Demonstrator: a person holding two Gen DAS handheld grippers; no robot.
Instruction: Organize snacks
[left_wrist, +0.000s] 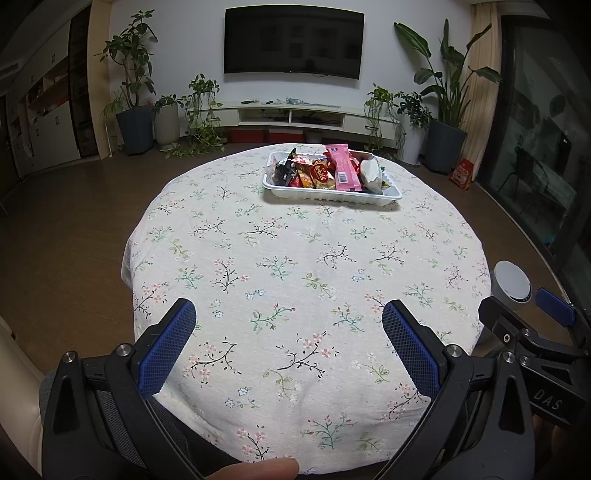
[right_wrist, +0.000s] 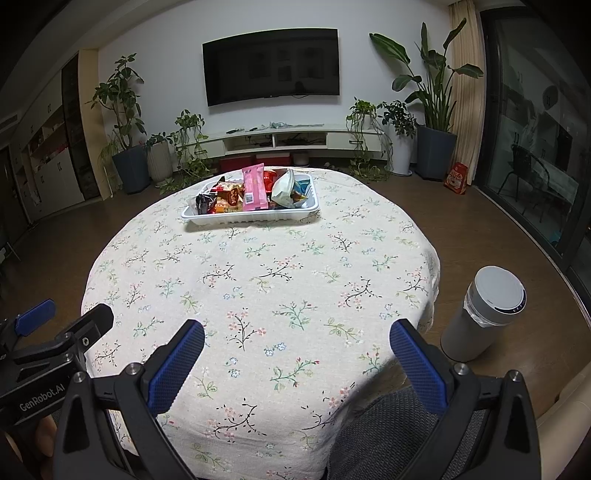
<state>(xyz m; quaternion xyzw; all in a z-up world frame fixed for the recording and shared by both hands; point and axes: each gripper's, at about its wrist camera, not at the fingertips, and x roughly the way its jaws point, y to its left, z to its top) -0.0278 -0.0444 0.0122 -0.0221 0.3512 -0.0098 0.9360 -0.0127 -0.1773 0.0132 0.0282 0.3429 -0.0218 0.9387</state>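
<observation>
Left gripper (left_wrist: 289, 345) hangs over the near edge of the surface (left_wrist: 295, 266), blue pads spread wide, nothing between them. Beside it, the right gripper (right_wrist: 297, 363) sits the same way, jaws gaping wide and empty above the floral cloth. Both are well apart from the goods. Up at the far edge of the round surface, toward the middle, sits a white tray (left_wrist: 325, 194) piled with snacks: dark and red-orange wrappers on its left side, a long pink packet (left_wrist: 343, 168) leaning across the centre, a white pouch (left_wrist: 371, 173) at its right end. Off the right edge, down on the floor, stands a grey cylindrical bin (right_wrist: 480, 314) with a white lid.
</observation>
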